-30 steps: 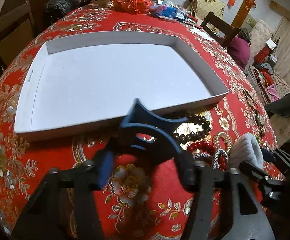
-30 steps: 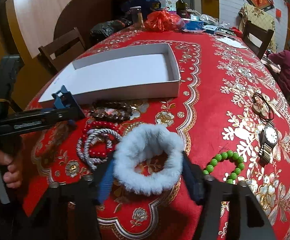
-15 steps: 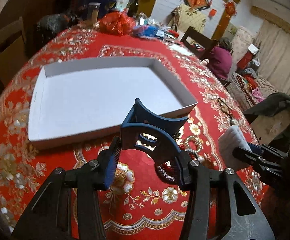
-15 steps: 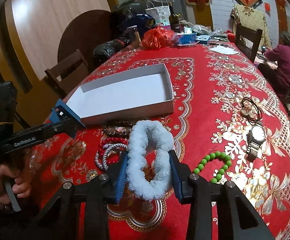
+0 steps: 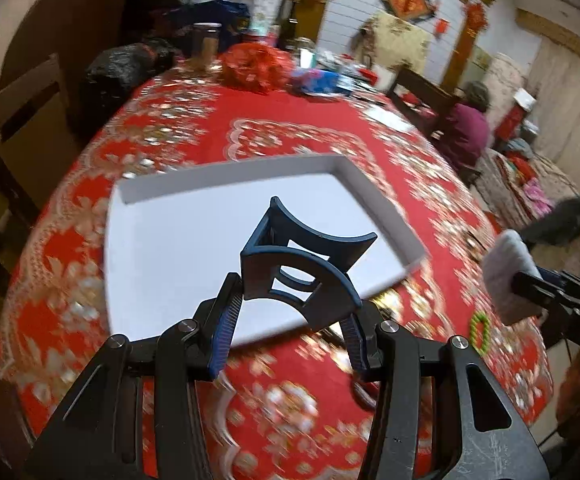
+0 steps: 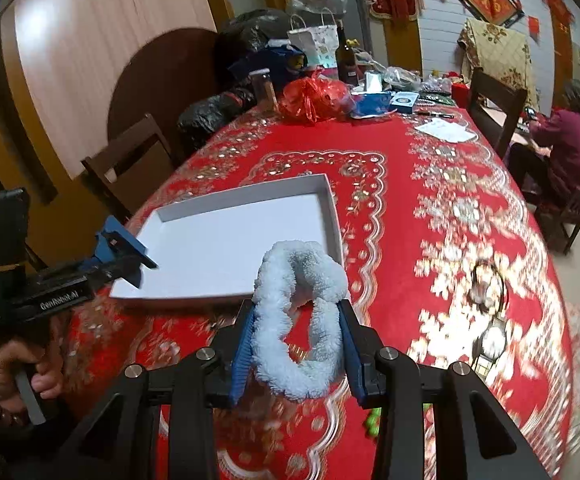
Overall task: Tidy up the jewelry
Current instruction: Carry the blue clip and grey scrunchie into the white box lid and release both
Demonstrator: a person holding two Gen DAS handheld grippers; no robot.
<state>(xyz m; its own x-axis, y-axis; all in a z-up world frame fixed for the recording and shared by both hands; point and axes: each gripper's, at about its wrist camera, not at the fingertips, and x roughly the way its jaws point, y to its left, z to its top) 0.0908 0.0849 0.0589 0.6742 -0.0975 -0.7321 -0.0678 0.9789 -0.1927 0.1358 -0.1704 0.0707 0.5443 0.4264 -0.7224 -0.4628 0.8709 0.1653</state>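
My left gripper (image 5: 290,320) is shut on a dark blue hair claw clip (image 5: 304,264) and holds it in the air over the near edge of the white tray (image 5: 169,248). My right gripper (image 6: 296,344) is shut on a fluffy white scrunchie (image 6: 298,312), lifted above the red tablecloth just right of the tray's (image 6: 225,240) near corner. The scrunchie (image 5: 508,276) also shows at the right of the left wrist view. A green bead bracelet (image 5: 480,330) lies on the cloth. A watch (image 6: 492,340) and a dark ring bracelet (image 6: 486,284) lie to the right.
The table has a red and gold cloth (image 6: 430,200). At its far end stand a red bag (image 6: 314,98), a bottle (image 6: 346,60), a jar (image 6: 263,88) and papers. Wooden chairs (image 6: 129,164) stand around. A person in purple (image 6: 570,144) sits at the far right.
Both grippers have risen off the table and moved toward the tray. The right one closed on the scrunchie and lifted it; the left one lifted the clip above the bracelets.
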